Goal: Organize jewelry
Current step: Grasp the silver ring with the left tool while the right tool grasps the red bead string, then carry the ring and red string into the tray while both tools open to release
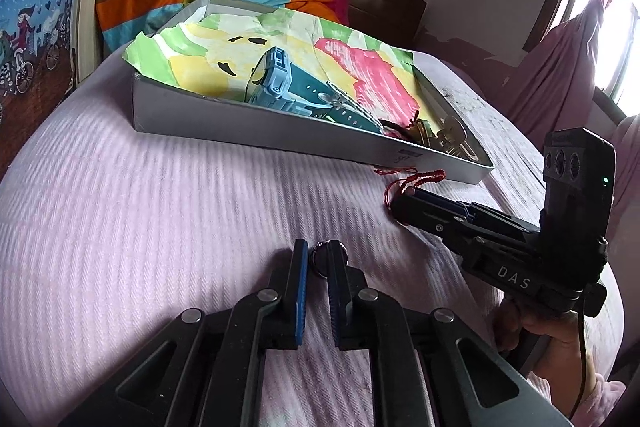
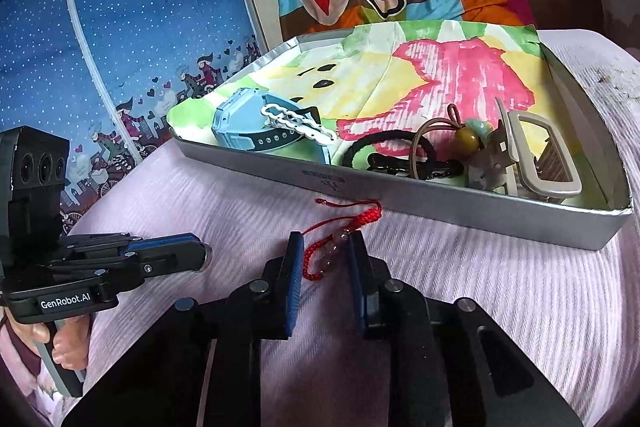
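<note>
Tray [image 2: 480, 223]: sat far on the pink bedspread [image 1: 140, 207], lined with painted paper; judged to be the collecting place for the jewelry.
Already in tray: blue watch [image 2: 248, 125] with a white clip [image 2: 298, 123] at left, black hair tie [image 2: 384, 143], beaded cord [image 2: 466, 139] and beige claw clip [image 2: 540, 163] at right.
Red bracelet [image 2: 340, 239]: lay on the bedspread just near of the tray wall, not yet in.
Right gripper [image 2: 324, 259]: jaws spread, one on each side of the bracelet's beaded part, not pinching; placed so, probably, to close on it.
Left gripper [image 1: 318, 261]: jaws nearly together, pinching a small round silvery piece [image 1: 328, 259] at the tips, near and left of the tray.
Right view only: tray contents at the right end, bracelet beads between the fingers.
Left view only: the round piece face-on; bracelet mostly hidden behind the right gripper, only red cord showing.
Hands: gripped each handle below.
</note>
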`<action>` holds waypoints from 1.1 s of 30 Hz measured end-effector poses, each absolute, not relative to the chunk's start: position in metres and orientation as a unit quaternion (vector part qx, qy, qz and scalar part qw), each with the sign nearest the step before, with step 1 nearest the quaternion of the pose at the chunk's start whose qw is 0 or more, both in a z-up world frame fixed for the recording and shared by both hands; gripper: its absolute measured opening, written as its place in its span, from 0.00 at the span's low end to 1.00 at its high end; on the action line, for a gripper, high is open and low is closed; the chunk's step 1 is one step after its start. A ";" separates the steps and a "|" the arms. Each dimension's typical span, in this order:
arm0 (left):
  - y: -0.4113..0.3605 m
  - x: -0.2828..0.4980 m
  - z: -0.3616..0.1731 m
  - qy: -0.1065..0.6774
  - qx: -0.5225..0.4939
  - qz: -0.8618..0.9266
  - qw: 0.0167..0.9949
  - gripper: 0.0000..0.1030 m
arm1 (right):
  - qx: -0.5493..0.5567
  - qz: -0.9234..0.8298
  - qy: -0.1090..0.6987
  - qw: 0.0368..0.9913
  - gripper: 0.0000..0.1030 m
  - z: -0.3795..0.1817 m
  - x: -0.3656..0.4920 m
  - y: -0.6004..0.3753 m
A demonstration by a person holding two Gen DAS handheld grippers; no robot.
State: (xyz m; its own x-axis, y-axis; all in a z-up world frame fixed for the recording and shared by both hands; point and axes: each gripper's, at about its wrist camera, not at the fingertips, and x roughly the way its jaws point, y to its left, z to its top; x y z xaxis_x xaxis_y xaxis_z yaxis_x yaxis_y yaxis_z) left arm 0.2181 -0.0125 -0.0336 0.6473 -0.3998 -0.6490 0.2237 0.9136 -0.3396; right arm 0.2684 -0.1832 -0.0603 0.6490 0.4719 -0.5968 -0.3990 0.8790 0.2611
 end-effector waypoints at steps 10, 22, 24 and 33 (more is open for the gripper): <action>-0.013 0.213 -0.033 0.369 -0.111 -0.174 0.906 0.08 | 0.056 0.244 0.337 0.907 0.07 -0.062 0.267 -0.184; -0.013 0.208 -0.028 0.354 -0.112 -0.173 0.912 0.07 | 0.064 0.254 0.311 0.914 0.07 -0.056 0.259 -0.188; -0.013 0.206 -0.026 0.351 -0.112 -0.174 0.913 0.07 | 0.064 0.256 0.303 0.915 0.07 -0.054 0.256 -0.188; -0.020 0.203 -0.002 0.324 -0.091 -0.166 0.927 0.07 | 0.084 0.260 0.259 0.926 0.07 -0.039 0.246 -0.199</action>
State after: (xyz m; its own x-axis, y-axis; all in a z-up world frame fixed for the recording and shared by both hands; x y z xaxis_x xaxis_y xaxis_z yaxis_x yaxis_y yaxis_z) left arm 0.2028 -0.0203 -0.0018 0.7352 -0.3669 -0.5700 0.2484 0.9282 -0.2771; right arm 0.2460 -0.1986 -0.0386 0.7304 0.5252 -0.4368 -0.4377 0.8507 0.2909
